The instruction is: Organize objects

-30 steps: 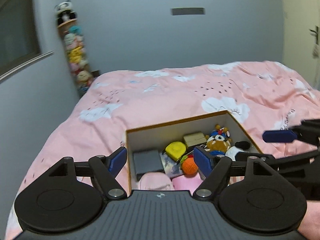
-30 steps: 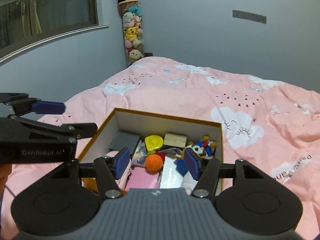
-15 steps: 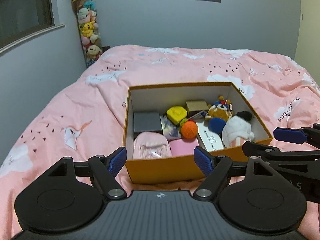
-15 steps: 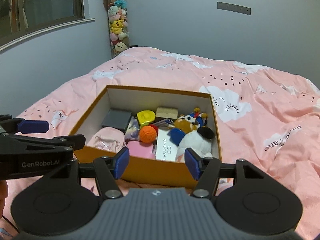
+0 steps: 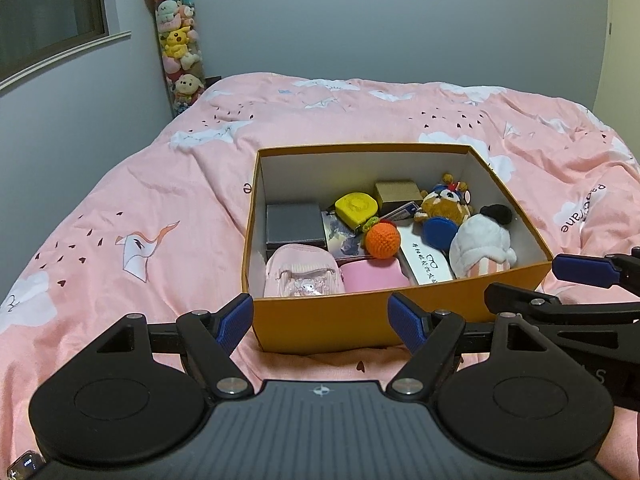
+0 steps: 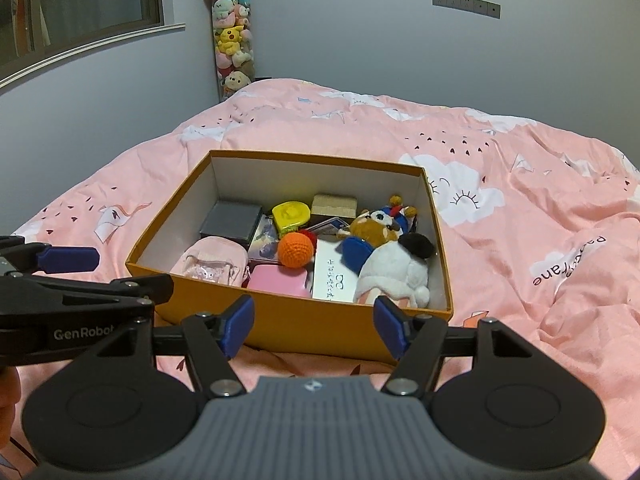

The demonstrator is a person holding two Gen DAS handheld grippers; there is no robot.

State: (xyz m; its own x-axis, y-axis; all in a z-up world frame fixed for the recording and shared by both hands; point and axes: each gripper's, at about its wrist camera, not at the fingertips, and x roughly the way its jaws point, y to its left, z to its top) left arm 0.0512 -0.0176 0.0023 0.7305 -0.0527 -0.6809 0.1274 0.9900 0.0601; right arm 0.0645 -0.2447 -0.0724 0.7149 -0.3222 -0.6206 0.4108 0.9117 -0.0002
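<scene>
Left claw (image 5: 321, 322) spread wide with nothing between its blue pads, poised just short of the near wall of an orange box (image 5: 360, 320). Right claw (image 6: 310, 326) likewise empty and opening further, low before the same near wall. Both well clear of the contents, side by side, each visible at the edge of the other's view. Box resting on a bed under a pink quilt (image 5: 160, 208) printed with white clouds. Inside: a grey case (image 5: 295, 225) at the back left, a pink mini backpack (image 5: 302, 278) in front of it against the near wall, a pink block (image 5: 374, 277) beside that. Orange crochet ball (image 5: 383, 241) near the middle, touching a yellow tape measure (image 5: 355, 208) behind it. Tan carton (image 5: 398, 193) against the far wall. Brown plush toy (image 5: 444, 206) and white plush (image 5: 480, 246) along the right side, a white flat box (image 5: 426, 262) lying between the ball and the white plush. Tall clear tube of stuffed toys (image 5: 178, 46) standing in the far corner.
</scene>
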